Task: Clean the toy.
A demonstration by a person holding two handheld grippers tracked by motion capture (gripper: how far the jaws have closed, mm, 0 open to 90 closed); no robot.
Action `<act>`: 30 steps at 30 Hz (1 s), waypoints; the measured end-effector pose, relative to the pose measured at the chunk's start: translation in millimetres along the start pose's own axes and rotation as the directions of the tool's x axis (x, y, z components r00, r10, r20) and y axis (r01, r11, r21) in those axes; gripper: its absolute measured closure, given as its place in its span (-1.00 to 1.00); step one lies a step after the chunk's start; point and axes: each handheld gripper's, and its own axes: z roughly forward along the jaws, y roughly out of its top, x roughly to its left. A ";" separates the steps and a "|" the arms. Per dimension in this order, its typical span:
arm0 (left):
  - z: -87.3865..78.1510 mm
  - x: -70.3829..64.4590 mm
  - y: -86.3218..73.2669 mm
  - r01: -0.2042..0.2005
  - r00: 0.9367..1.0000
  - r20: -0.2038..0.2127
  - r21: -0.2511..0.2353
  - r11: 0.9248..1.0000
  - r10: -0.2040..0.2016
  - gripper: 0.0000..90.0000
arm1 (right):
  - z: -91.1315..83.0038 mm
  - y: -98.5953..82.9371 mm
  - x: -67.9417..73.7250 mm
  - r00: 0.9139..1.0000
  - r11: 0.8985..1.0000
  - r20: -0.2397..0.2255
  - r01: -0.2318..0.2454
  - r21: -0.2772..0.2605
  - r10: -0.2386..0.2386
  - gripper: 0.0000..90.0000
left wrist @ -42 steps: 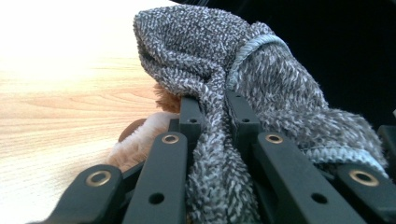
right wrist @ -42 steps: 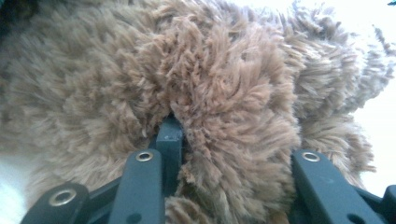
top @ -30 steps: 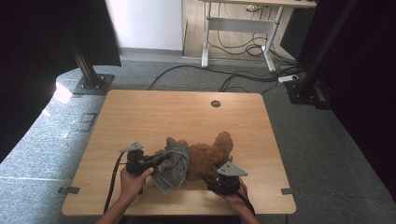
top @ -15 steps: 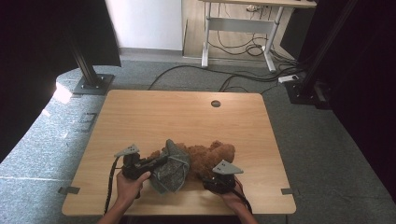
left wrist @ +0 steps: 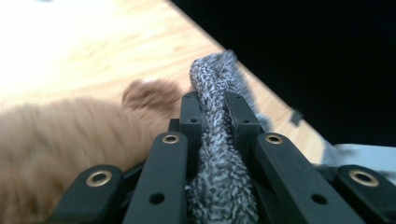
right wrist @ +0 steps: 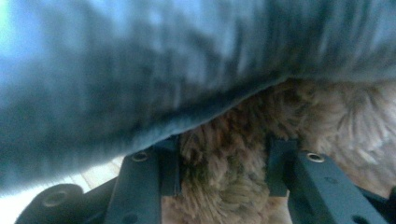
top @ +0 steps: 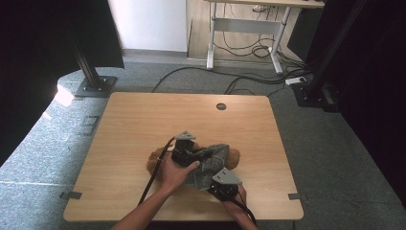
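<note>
Both tools have swung rightward. Left tool (left wrist: 212, 121) grips the soft grey cloth (left wrist: 219, 163); right tool (right wrist: 224, 163) pinches the limp, light plush toy (right wrist: 224, 196) beneath it.

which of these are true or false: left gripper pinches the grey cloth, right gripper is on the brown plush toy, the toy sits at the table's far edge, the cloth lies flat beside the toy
1. The left gripper pinches the grey cloth. True.
2. The right gripper has the brown plush toy between its jaws. True.
3. The toy sits at the far edge of the table. False: it lies in the near half.
4. The cloth lies flat beside the toy. False: it is draped over it, bunched.
</note>
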 end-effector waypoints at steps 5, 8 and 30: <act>-31.3 22.6 -10.7 0.038 0.999 -0.037 -0.046 0.998 -0.039 0.76 | -1.9 -2.2 1.9 1.000 1.000 0.008 0.019 -0.001 -0.019 0.37; -58.0 36.6 -24.2 0.064 0.997 -0.036 -0.082 0.995 -0.067 0.76 | -2.7 -2.7 2.6 1.000 1.000 0.010 0.016 0.003 -0.016 0.38; -110.4 71.5 -98.0 0.167 0.986 -0.002 -0.146 0.975 -0.169 0.77 | -37.1 -9.5 -2.7 0.996 0.998 -0.057 -0.068 -0.005 0.068 -0.09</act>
